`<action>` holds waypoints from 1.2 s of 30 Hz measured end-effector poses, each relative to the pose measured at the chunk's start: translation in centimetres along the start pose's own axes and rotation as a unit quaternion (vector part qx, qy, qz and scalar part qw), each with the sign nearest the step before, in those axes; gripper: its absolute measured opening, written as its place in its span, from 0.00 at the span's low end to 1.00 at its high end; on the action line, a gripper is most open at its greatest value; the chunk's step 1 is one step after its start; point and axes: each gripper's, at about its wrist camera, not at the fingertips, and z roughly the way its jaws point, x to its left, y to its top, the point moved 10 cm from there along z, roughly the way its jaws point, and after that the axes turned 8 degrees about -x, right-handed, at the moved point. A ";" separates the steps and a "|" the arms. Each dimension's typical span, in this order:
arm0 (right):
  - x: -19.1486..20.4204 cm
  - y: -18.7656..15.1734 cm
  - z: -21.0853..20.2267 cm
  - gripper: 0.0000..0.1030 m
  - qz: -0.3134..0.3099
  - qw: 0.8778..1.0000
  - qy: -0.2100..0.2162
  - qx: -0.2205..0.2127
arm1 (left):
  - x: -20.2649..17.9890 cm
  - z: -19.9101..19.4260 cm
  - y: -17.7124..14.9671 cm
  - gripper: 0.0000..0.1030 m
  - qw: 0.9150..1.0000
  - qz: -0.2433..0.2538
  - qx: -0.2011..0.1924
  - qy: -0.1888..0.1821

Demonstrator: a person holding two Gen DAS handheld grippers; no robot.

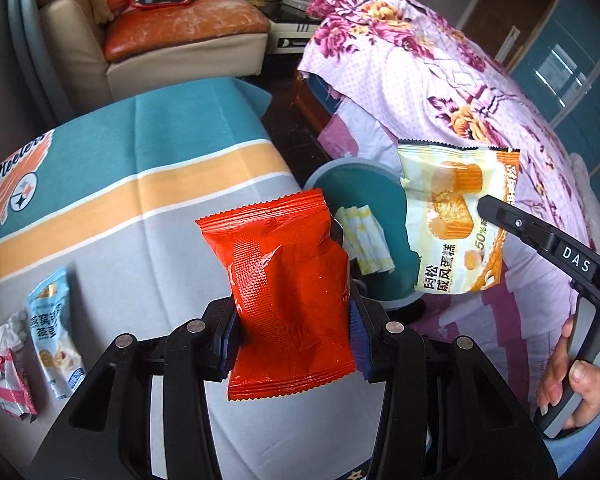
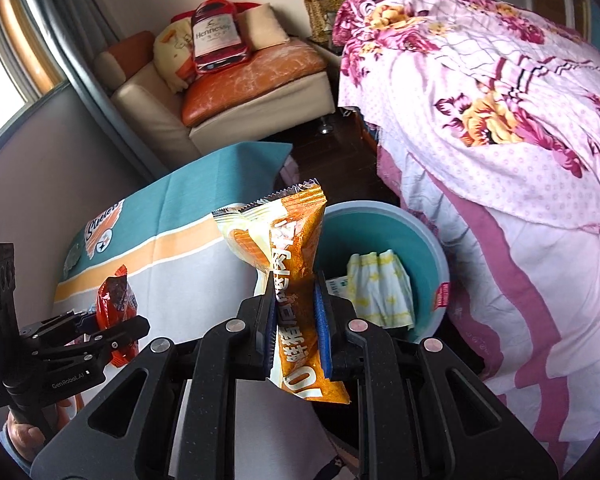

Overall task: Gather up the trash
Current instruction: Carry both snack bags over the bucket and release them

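My left gripper (image 1: 294,312) is shut on a red snack wrapper (image 1: 284,292) and holds it above the table's right edge, close to the bin. It also shows at the left of the right wrist view (image 2: 114,308). My right gripper (image 2: 296,316) is shut on an orange and white cake wrapper (image 2: 288,264), held above the teal bin (image 2: 428,248). The same cake wrapper (image 1: 456,216) hangs over the bin (image 1: 396,216) in the left wrist view. A white and yellow wrapper (image 2: 380,284) lies inside the bin.
A light blue snack packet (image 1: 56,332) and a pink and white crumpled wrapper (image 1: 8,368) lie on the table's cloth (image 1: 140,200) at the left. A bed with a floral cover (image 1: 460,80) stands right of the bin. A sofa (image 2: 240,92) is behind.
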 end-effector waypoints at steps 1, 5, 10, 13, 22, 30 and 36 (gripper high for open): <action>-0.8 0.2 0.0 0.16 0.003 1.000 -0.007 -0.003 | -0.8 0.5 0.2 0.45 1.000 0.006 0.003 -0.002; -3.5 0.5 0.1 0.16 0.015 1.000 -0.023 -0.007 | -3.5 2.6 0.6 0.45 1.000 0.025 0.015 -0.011; -5.5 0.3 0.8 0.16 0.025 0.999 -0.033 -0.002 | -6.0 5.1 1.1 0.45 0.999 0.041 0.029 -0.017; -6.4 0.2 1.4 0.16 0.029 0.999 -0.038 0.003 | -6.7 6.3 1.3 0.45 0.998 0.045 0.034 -0.021; -8.2 -0.2 2.8 0.16 0.034 0.998 -0.052 0.017 | -7.9 9.3 1.8 0.45 0.997 0.047 0.050 -0.030; -8.8 -0.2 3.8 0.16 0.035 0.997 -0.060 0.027 | -7.8 11.3 2.4 0.54 0.997 0.043 0.054 -0.030; -8.8 -0.2 4.6 0.16 0.035 0.997 -0.064 0.034 | -6.8 11.6 2.9 0.84 0.998 0.039 0.046 -0.015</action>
